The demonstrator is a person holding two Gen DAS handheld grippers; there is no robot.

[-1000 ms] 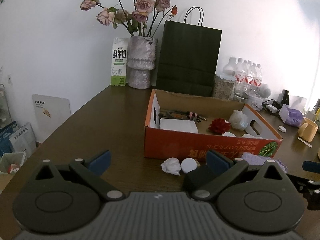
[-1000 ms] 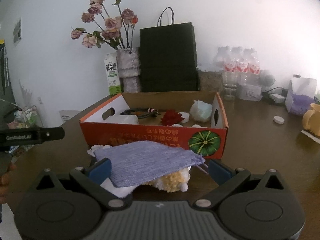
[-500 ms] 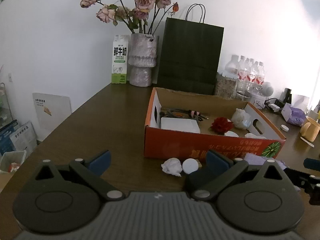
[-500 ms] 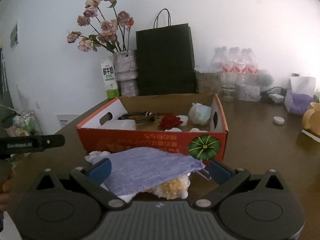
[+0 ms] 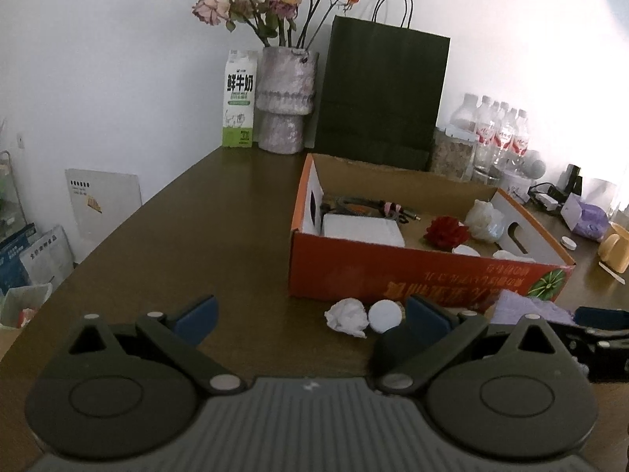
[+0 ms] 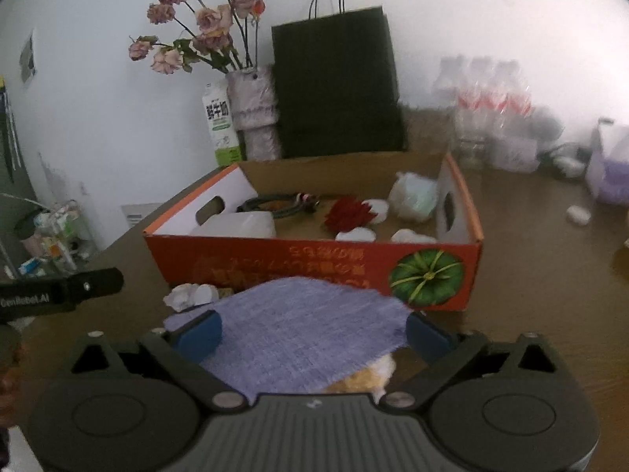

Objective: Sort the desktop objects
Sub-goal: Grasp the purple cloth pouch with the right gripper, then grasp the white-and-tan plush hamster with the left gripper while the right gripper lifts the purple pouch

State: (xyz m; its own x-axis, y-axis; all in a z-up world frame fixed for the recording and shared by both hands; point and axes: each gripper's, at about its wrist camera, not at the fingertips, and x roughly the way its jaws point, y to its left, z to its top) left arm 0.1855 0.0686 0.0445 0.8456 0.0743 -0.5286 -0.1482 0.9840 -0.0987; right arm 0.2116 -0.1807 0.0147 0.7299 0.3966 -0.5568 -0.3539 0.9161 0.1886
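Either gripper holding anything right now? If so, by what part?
Nothing held. Left gripper is open over bare table. Right gripper is open, its fingers on either side of the purple cloth, not closed on it.

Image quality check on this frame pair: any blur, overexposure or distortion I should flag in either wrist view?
Left wrist: sharp; the milk carton print is legible; the wall glares white at right behind the bottles; fisheye bends the table edge. Right wrist: motion-blurred, the bottles smear, box lettering is soft, the cloth close up is fairly clear; dark vignette in the corners.
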